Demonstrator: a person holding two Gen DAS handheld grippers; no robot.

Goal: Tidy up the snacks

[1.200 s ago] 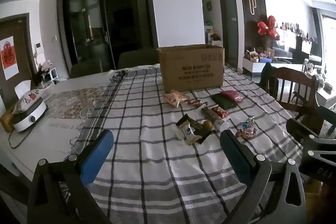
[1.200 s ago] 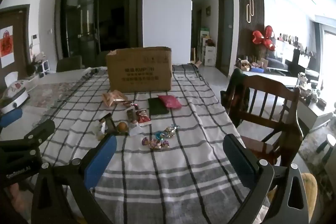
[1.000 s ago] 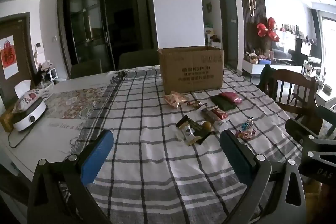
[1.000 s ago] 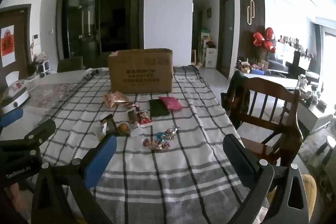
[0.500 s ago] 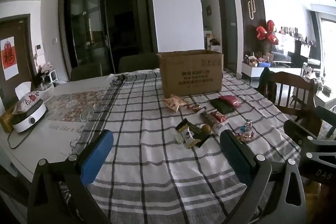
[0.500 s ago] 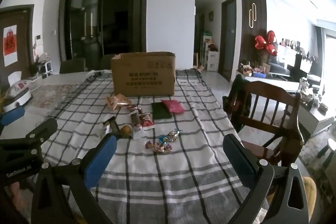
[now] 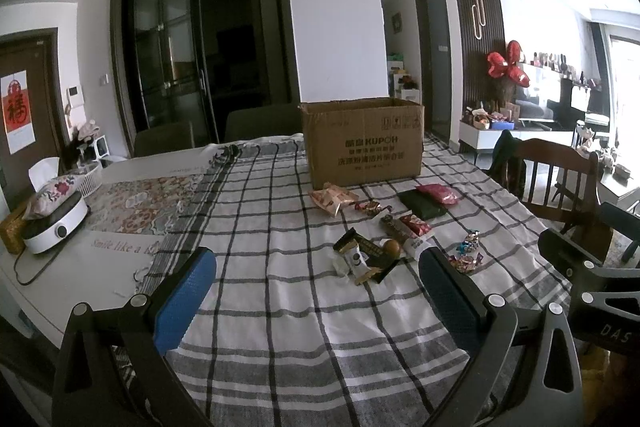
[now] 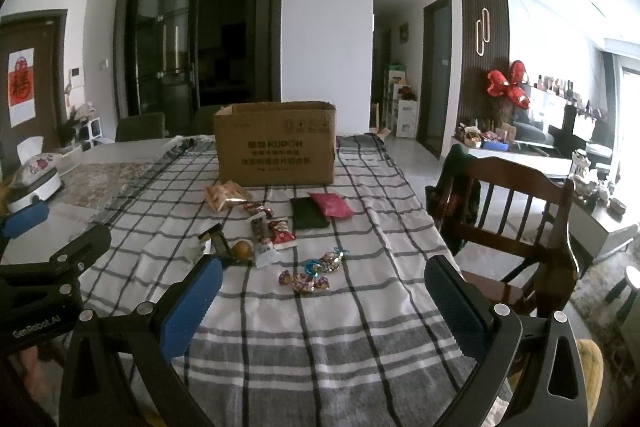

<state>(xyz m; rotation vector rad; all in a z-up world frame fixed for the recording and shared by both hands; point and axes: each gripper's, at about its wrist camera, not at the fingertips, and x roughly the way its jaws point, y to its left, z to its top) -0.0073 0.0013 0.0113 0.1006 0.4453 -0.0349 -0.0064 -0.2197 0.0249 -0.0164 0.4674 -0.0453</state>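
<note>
Over checked tablecloth (image 7: 280,307) both the left gripper (image 7: 316,291) and right gripper (image 8: 320,301) hover level, jaws wide and empty, facing one cardboard box (image 8: 276,143) and one pink packet (image 8: 331,205).

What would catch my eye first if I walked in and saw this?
Probably the big open cardboard box standing at the far end of the checked tablecloth, with a scatter of snack packets and shiny wrapped candies lying loose in front of it. Nearer the camera, two blue-padded grippers, left gripper and right gripper, hover wide open, holding nothing.
</note>
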